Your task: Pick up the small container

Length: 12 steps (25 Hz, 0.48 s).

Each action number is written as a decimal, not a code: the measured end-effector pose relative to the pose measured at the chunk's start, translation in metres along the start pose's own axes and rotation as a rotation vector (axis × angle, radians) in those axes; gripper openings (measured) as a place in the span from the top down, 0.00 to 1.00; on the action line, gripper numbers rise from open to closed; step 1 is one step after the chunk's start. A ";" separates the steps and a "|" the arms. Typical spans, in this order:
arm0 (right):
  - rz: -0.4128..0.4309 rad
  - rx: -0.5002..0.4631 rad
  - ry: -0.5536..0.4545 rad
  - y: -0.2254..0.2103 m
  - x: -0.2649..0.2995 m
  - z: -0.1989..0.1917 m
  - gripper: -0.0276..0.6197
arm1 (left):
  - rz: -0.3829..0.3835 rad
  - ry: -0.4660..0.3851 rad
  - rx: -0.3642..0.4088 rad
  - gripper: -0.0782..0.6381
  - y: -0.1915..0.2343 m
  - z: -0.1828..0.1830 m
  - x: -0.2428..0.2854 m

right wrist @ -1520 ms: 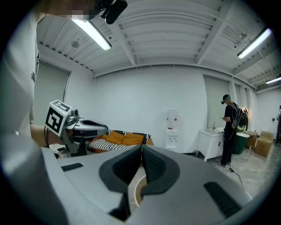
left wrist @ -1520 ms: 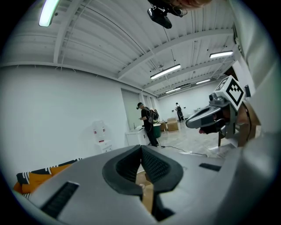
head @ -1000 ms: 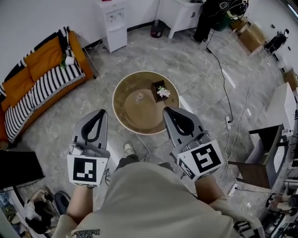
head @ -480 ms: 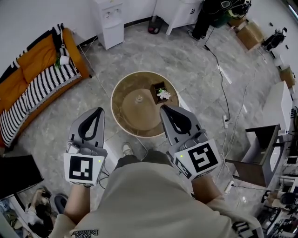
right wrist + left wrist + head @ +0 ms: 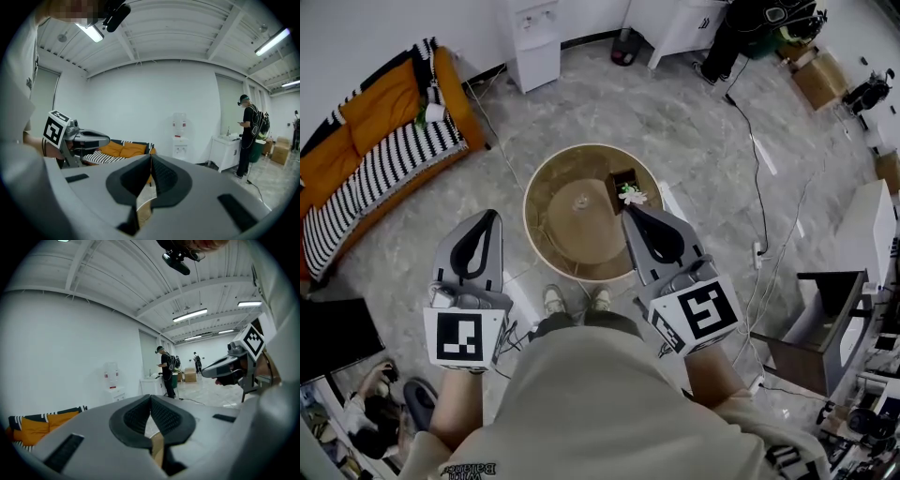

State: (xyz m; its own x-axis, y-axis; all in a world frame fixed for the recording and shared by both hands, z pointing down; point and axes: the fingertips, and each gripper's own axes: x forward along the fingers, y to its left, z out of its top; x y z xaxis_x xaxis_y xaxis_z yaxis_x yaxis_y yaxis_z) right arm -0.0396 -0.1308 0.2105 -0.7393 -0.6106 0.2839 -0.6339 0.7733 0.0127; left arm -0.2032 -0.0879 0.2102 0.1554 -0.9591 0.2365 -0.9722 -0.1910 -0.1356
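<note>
A low round wooden table (image 5: 564, 242) stands on the floor ahead of me. On its right side sits a small dark square container (image 5: 622, 180) with white flowers (image 5: 631, 195) in it. Near the table's middle is a small pale object (image 5: 579, 199), too small to make out. My right gripper (image 5: 629, 213) is shut and empty, its tip over the table's right rim just short of the container. My left gripper (image 5: 491, 216) is shut and empty too, left of the table. Each gripper view shows its jaws meeting (image 5: 151, 397) (image 5: 150, 156) with nothing between them.
An orange and striped sofa (image 5: 375, 141) lines the left wall. A white water dispenser (image 5: 534, 42) and white cabinet (image 5: 684, 23) stand at the back, beside a standing person (image 5: 759, 28). Cables (image 5: 759, 187) run over the floor at right, near a dark side table (image 5: 825, 314). My shoes (image 5: 555, 300) are close to the table.
Both grippers have come forward toward the table. The right tip now overlaps the rim by the container. A second shoe has come into view.
</note>
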 end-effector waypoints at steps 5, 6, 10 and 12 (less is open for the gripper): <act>0.040 0.023 0.019 -0.012 0.013 -0.018 0.96 | -0.004 0.004 -0.017 0.88 -0.005 -0.005 0.017; 0.041 0.018 0.022 -0.014 0.016 -0.021 0.96 | 0.001 0.004 -0.017 0.88 -0.003 -0.006 0.021; 0.029 0.031 -0.005 -0.025 0.029 -0.021 0.96 | 0.016 -0.008 -0.010 0.88 0.004 -0.007 0.038; 0.011 0.038 -0.039 -0.033 0.035 -0.018 0.96 | 0.031 -0.025 -0.009 0.88 0.007 -0.009 0.046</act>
State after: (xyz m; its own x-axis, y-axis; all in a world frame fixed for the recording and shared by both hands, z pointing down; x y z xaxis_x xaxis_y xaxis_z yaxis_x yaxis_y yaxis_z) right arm -0.0403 -0.1743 0.2376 -0.7543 -0.6085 0.2464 -0.6330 0.7737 -0.0270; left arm -0.2041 -0.1312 0.2284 0.1296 -0.9695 0.2082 -0.9782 -0.1594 -0.1334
